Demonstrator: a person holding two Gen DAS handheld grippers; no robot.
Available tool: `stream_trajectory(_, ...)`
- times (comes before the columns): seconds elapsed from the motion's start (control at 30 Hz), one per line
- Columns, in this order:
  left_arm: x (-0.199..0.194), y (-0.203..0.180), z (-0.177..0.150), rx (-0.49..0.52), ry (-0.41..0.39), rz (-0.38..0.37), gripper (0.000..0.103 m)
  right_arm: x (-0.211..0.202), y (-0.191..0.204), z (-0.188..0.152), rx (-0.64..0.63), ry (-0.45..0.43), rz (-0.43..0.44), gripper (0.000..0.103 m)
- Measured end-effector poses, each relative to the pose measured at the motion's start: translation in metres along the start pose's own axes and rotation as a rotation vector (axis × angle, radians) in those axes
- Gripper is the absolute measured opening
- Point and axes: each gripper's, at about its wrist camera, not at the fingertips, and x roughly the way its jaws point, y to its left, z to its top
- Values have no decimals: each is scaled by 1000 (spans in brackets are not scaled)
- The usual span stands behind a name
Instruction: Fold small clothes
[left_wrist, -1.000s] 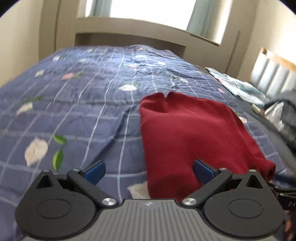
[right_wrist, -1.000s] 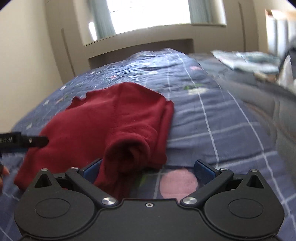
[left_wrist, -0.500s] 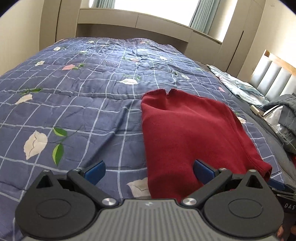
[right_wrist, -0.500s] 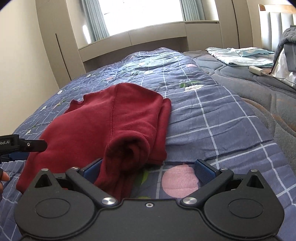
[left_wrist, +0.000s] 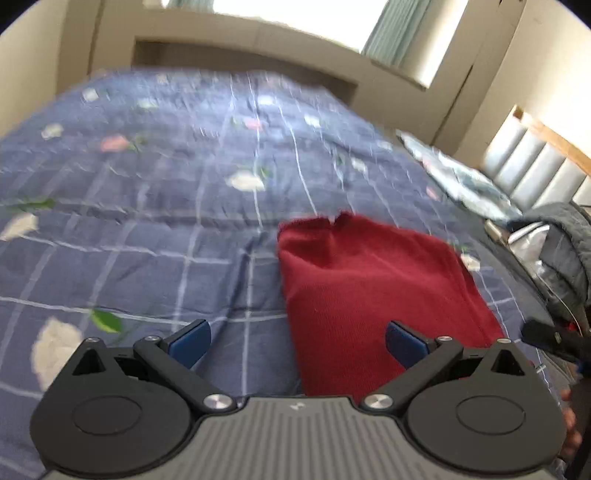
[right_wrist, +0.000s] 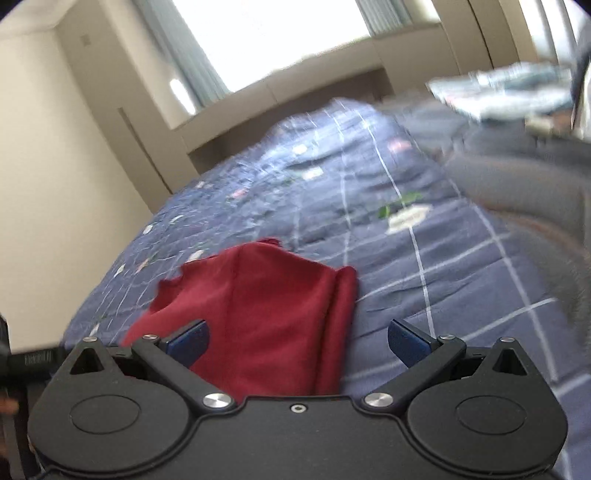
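Note:
A dark red garment (left_wrist: 369, 291) lies partly folded on the blue checked floral quilt (left_wrist: 147, 206). My left gripper (left_wrist: 297, 341) is open and empty, above the garment's near left edge. In the right wrist view the red garment (right_wrist: 266, 314) lies on the quilt (right_wrist: 424, 266) with its folded right edge showing. My right gripper (right_wrist: 298, 341) is open and empty, over the garment's near right part. Both views are blurred.
A folded light patterned cloth (left_wrist: 461, 181) lies at the far right of the bed. Dark grey clothes (left_wrist: 561, 240) are piled by the padded headboard (left_wrist: 535, 173). A window ledge (left_wrist: 240, 40) runs behind the bed. The other gripper's tip (left_wrist: 546, 338) shows at the right.
Both grippers have tilted upward and pulled back, so the garment sits lower and nearer in both views. The right view swung most. Both stay open. The garment has not moved.

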Motion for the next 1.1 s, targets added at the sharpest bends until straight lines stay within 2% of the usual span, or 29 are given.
stream_trajectory(0.13,26,12,5,-102,92,-63,103,27,-13,4,107,52,27,101)
stream_trajectory(0.33,36,23,3,-178,133,-108,103,31,2,-6,50,46,1,72)
stream_trajectory(0.6,39,22,6,-250,190,-115,100,23,9,-14,71,1,-11,49)
stream_trajectory(0.7,38,21,7,-270,191,-133,90,20,12,-14,70,-10,-23,37)
stream_trajectory(0.77,35,19,8,-280,190,-154,78,19,15,-15,51,-16,-38,31)
stream_trajectory(0.8,34,17,7,-280,188,-156,76,18,15,-15,45,-19,-43,27)
stream_trajectory(0.87,31,13,8,-275,183,-160,60,16,17,-16,40,-26,-49,21)
stream_trajectory(0.9,29,10,9,-271,179,-153,59,15,18,-17,40,-31,-51,19)
stream_trajectory(1.07,15,-10,9,-195,128,-89,34,2,27,-19,19,-70,-50,14)
stream_trajectory(1.1,10,-15,9,-174,111,-80,33,-3,29,-19,18,-79,-43,14)
